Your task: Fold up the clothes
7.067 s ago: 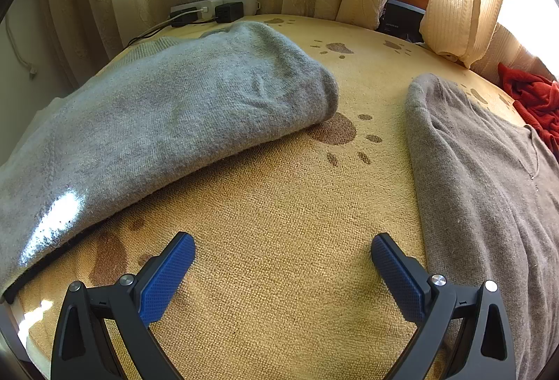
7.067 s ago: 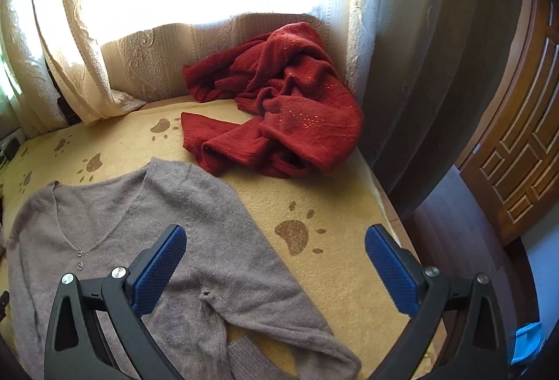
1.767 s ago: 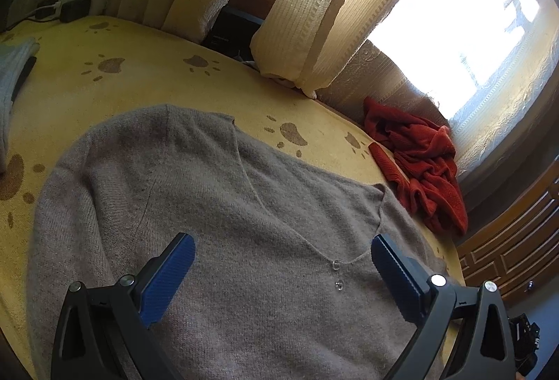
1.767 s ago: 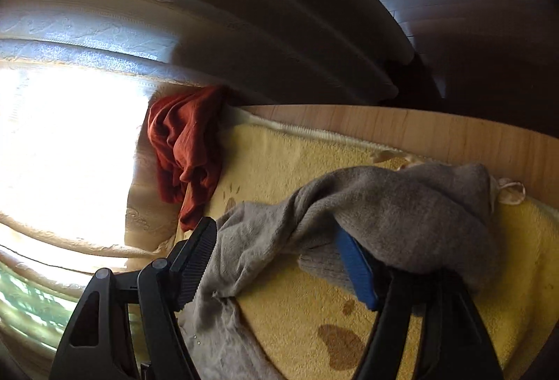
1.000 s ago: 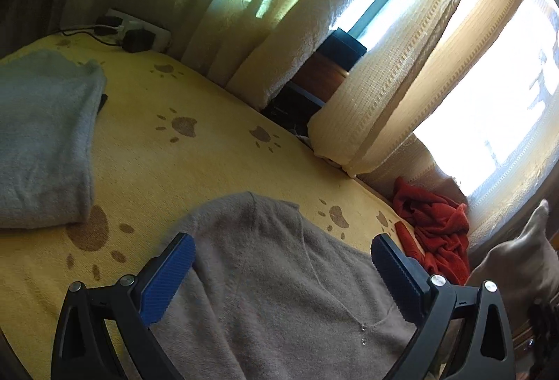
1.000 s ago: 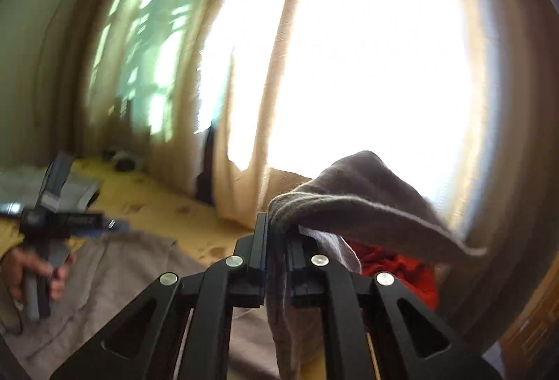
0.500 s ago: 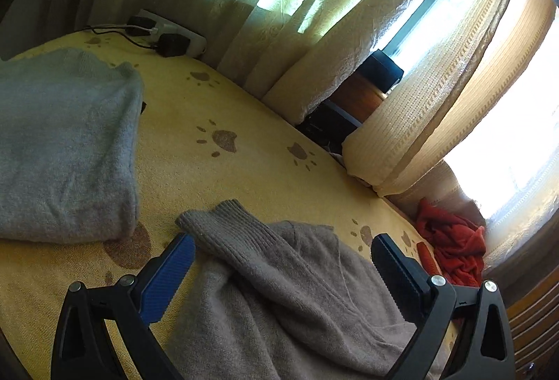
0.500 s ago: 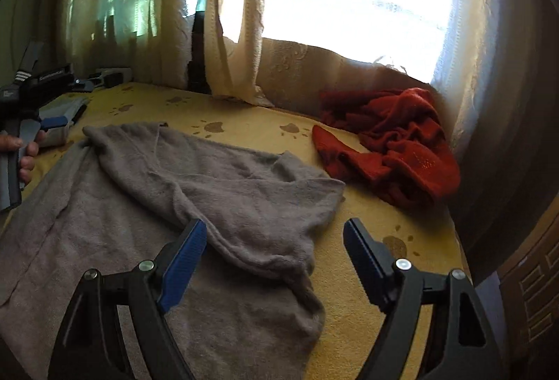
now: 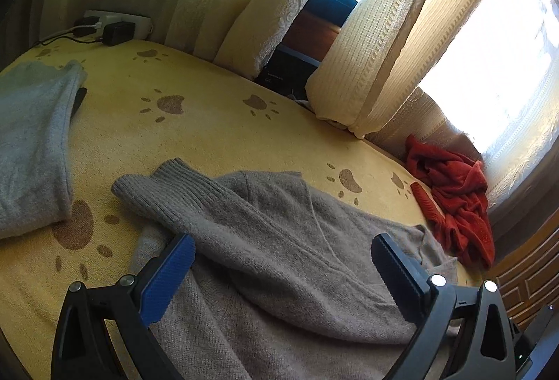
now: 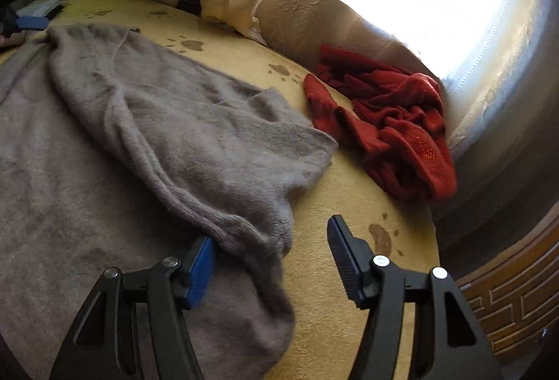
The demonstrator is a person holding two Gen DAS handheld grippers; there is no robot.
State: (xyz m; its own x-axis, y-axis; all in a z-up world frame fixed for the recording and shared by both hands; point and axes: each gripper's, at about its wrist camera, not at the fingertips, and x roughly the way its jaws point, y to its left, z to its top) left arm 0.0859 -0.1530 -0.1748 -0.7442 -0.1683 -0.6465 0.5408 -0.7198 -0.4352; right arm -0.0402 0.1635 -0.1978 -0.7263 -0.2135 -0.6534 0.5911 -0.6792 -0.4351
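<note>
The taupe sweater (image 9: 279, 240) lay spread on the yellow paw-print blanket (image 9: 209, 128), directly below and ahead of the left gripper (image 9: 283, 271); that gripper's blue-padded fingers stood wide apart, holding nothing, above the sweater's body; the right gripper (image 10: 270, 256) was likewise spread wide and empty, its left pad just under the folded-over fabric's edge, whether touching could not be told, its right finger over bare blanket.

One sleeve (image 9: 167, 191) was folded across the sweater's chest, its ribbed cuff pointing toward the folded grey garment (image 9: 31, 142) that lay apart to the left; the knit looked soft and fuzzy, rumpled along the fold, with a V neckline visible; in the right wrist view the folded-over part (image 10: 195, 135) lay in a loose diagonal ridge; a crumpled red garment (image 10: 391, 121) sat near the curtain (image 9: 384, 41), clear of the sweater.
</note>
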